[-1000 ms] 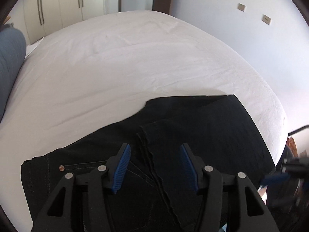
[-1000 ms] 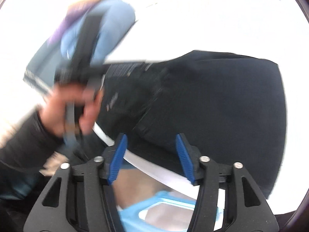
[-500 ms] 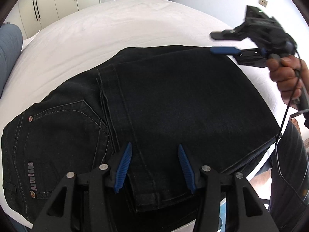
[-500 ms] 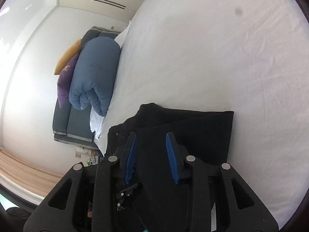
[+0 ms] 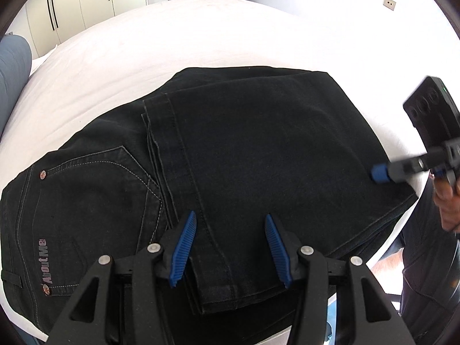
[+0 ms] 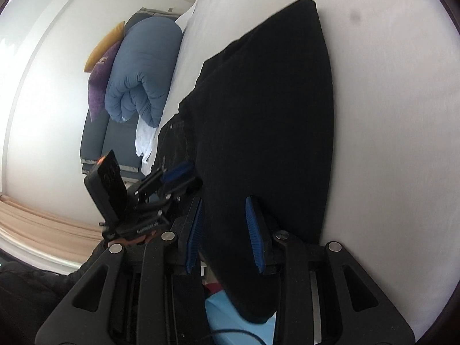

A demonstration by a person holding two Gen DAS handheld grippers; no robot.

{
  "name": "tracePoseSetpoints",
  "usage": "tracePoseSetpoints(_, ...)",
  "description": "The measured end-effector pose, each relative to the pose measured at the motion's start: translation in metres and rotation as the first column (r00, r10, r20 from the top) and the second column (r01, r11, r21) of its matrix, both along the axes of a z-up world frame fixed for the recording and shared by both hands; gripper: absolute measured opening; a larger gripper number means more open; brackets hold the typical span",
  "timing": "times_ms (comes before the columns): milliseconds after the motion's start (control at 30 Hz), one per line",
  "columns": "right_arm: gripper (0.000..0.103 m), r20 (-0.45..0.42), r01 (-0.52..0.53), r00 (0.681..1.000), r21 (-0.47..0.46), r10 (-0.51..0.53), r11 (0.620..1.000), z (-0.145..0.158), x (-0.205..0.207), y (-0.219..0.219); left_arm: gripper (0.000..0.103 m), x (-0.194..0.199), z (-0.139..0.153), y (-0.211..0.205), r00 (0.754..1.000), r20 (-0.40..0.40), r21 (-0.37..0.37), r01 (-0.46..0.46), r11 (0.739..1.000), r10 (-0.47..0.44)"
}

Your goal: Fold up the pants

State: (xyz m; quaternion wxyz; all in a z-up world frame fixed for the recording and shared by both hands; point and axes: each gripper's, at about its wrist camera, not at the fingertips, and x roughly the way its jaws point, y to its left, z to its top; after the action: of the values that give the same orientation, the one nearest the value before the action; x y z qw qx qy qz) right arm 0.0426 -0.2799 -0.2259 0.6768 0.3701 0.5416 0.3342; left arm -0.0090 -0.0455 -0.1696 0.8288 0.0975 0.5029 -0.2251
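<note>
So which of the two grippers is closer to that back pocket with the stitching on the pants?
Left. The left gripper hovers open right beside the back pocket; the right gripper is across the folded pants, at their far right edge.

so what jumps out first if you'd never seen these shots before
The black pants dominate both views, folded over on the white bed, with the back pocket and a silver logo at the left end. The left gripper hangs open just above the near edge of the fold, and the right gripper is open around the pants' right end. Beyond the bed, a rolled blue duvet lies on a couch.
</note>
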Motion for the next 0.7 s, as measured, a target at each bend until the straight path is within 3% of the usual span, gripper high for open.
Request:
tracePoseSetpoints(167, 0.028, 0.035, -0.003, 0.999, -0.048, 0.005, 0.999, 0.004, -0.043, 0.007, 0.053, -0.005, 0.001, -0.002, 1.000, 0.010, -0.006, -0.006, 1.000, 0.006)
tracePoseSetpoints(267, 0.027, 0.037, 0.017, 0.999, -0.049, -0.016, 0.999, 0.003, -0.049, 0.006, 0.053, -0.006, 0.000, -0.002, 1.000, 0.022, -0.008, -0.006, 1.000, 0.007)
tracePoseSetpoints(433, 0.027, 0.151, -0.039, 0.986, -0.213, 0.072, 0.976, 0.020, -0.051, 0.036, 0.053, -0.009, -0.001, 0.003, 0.999, 0.032, -0.040, -0.032, 0.999, 0.033)
tracePoseSetpoints(600, 0.027, 0.199, -0.049, 0.972, -0.362, 0.129, 0.931, 0.033, -0.062, 0.053, 0.054, -0.012, 0.010, 0.025, 0.990, 0.009, -0.183, -0.139, 0.973, 0.143)
tracePoseSetpoints(667, 0.031, 0.160, -0.039, 0.981, -0.372, 0.105, 0.927, 0.047, -0.058, 0.055, 0.057, -0.019, 0.021, 0.046, 0.979, -0.020, -0.298, -0.198, 0.934, 0.202)
tracePoseSetpoints(700, 0.031, 0.160, -0.004, 0.985, -0.319, 0.058, 0.948, 0.056, -0.055, 0.052, 0.060, -0.023, 0.026, 0.056, 0.973, -0.020, -0.336, -0.223, 0.915, 0.229)
